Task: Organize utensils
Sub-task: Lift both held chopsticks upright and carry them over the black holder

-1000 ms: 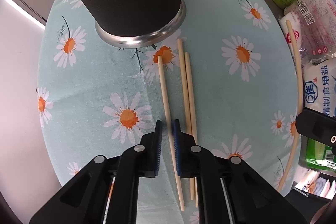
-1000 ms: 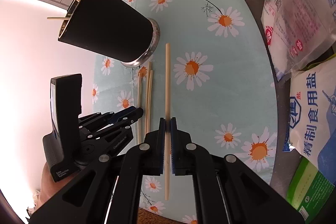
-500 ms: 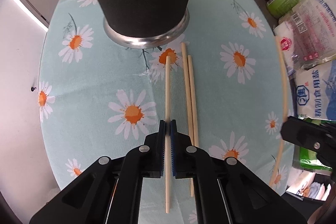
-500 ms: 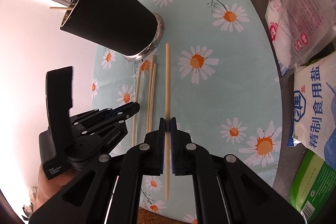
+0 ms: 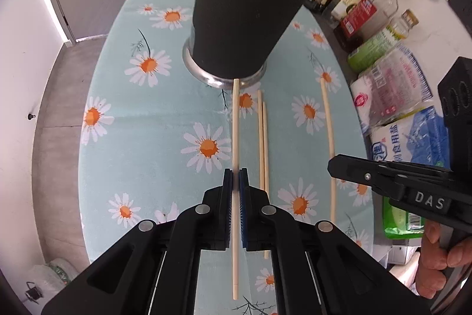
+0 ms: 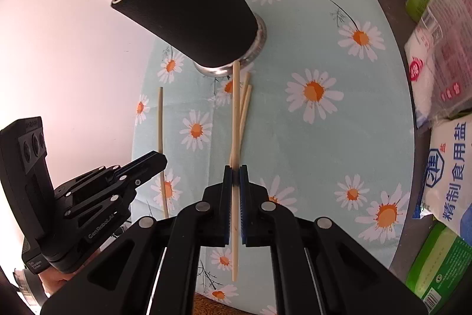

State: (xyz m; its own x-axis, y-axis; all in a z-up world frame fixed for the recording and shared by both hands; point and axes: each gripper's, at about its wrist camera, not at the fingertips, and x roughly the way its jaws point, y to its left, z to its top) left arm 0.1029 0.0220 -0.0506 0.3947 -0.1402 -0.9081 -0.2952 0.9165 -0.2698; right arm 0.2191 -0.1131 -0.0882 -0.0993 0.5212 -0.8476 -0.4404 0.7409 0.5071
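Both grippers have a chopstick each: the left gripper [image 5: 235, 182] is clamped tight on one chopstick [image 5: 235, 126], and the right gripper [image 6: 235, 177] is pinched shut on another chopstick [image 6: 235, 114]. Each stick's tip points at the base of the black cup [image 5: 244, 19], which already has chopsticks poking out the top. Two loose chopsticks [image 5: 263, 138] lie side by side on the daisy tablecloth [image 5: 141, 138] just below the cup.
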